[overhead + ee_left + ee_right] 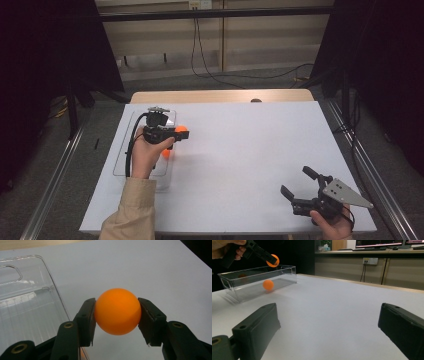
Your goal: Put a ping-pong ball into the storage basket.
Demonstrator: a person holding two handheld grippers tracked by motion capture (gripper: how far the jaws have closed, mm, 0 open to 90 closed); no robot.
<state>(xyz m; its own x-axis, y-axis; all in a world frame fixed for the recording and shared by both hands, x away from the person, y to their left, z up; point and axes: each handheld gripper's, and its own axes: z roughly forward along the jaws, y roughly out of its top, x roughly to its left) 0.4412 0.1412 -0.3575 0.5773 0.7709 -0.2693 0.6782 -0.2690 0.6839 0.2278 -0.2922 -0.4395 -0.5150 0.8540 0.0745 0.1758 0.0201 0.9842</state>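
**Ball pinched over the tray's edge**

Bench point(240, 165) first: a wide white sheet with the clear plastic tray point(122, 150) at our left and bare surface across to the right. In the right claw view the tray shows straight, thin walls, and a second orange ball point(268, 284) rests on its floor.

We judge the held orange ball point(117, 311) to be very light, a hollow, stiff shell with a smooth, slick skin. It should dent under a hard squeeze and may squirt out of a slack one. The best hold is across its widest girth, pads square to each other, and that is how we see it taken.

The left claw point(117, 317) is pinching this ball, one black pad on each side at about mid-height, with the ball's top and bottom free. In the high view the ball point(181, 133) sits at the tray's right rim; whether it hangs inside or just outside that wall we cannot tell. In the right claw view it is raised above the rim.

The right claw point(297, 182) rests near the bench's front right corner, spread wide with nothing between its pads, well apart from tray and balls.
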